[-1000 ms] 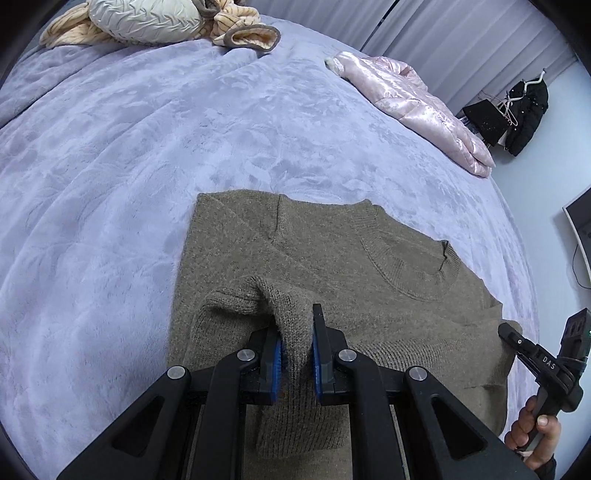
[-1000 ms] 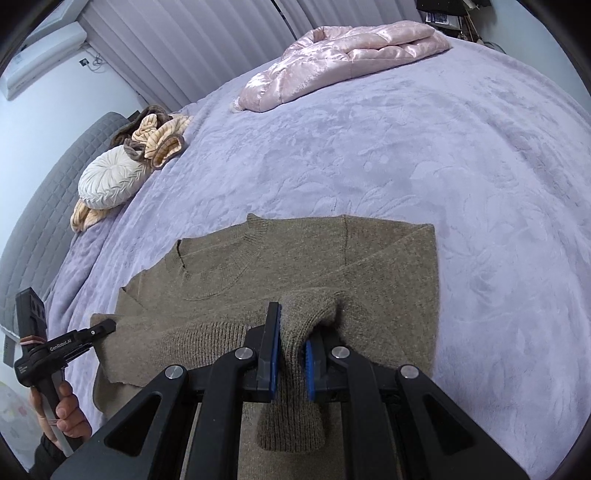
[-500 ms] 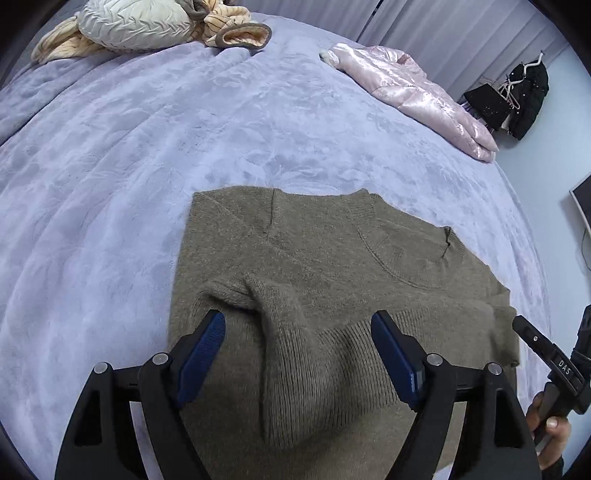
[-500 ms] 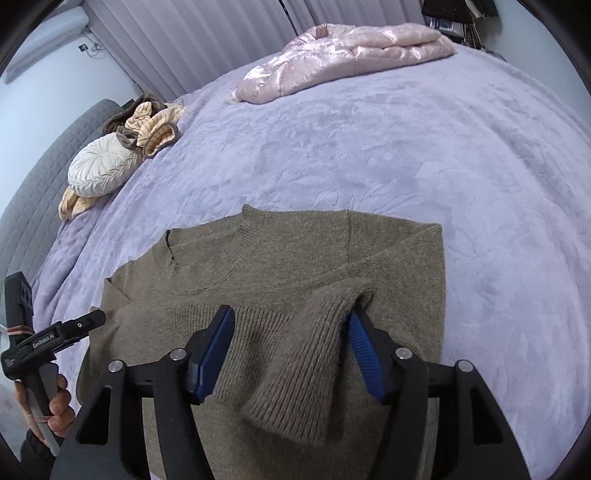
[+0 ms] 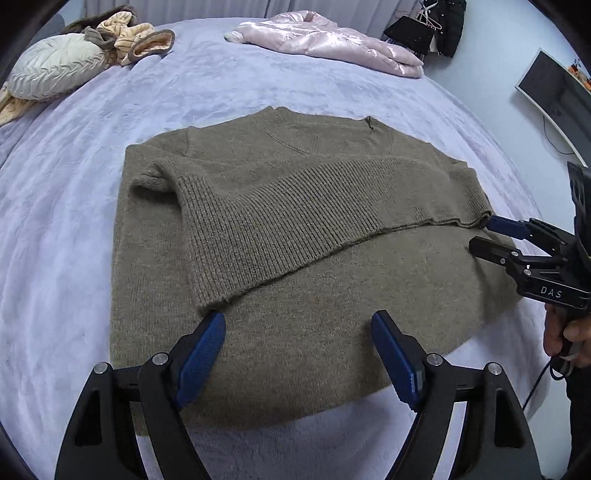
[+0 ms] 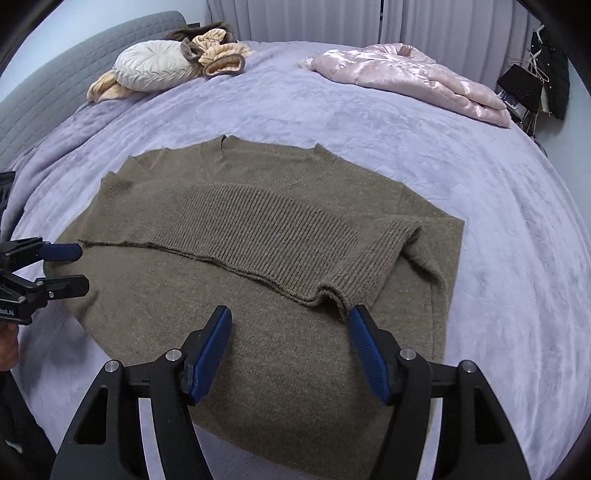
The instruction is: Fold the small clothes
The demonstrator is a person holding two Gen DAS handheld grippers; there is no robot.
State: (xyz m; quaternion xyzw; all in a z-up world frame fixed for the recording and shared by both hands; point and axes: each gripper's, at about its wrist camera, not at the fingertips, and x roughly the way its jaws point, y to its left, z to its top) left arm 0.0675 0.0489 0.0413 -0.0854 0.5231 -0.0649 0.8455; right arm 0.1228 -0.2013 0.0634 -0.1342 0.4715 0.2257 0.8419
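From the left wrist view, the brown sweater [image 5: 314,266] lay flat mid-frame on the fuzzy purple bed [image 5: 55,229], its ribbed hem already folded up. The left gripper [image 5: 297,354] stood wide open, holding nothing.

From the right wrist view, the right gripper [image 6: 290,350] gaped empty too (more folds seemed left).

A lavender bedspread [image 6: 461,177] covers the bed. At its far side lies a shiny pink jacket [image 6: 410,74], crumpled. Toward the grey headboard [image 6: 48,92] a round white cushion [image 6: 155,70] rests against a heap of tan and brown clothes [image 6: 218,48]. Pale curtains [image 6: 314,22] hang behind. Dark clothes [image 5: 448,26] hang near a monitor [image 5: 554,92].
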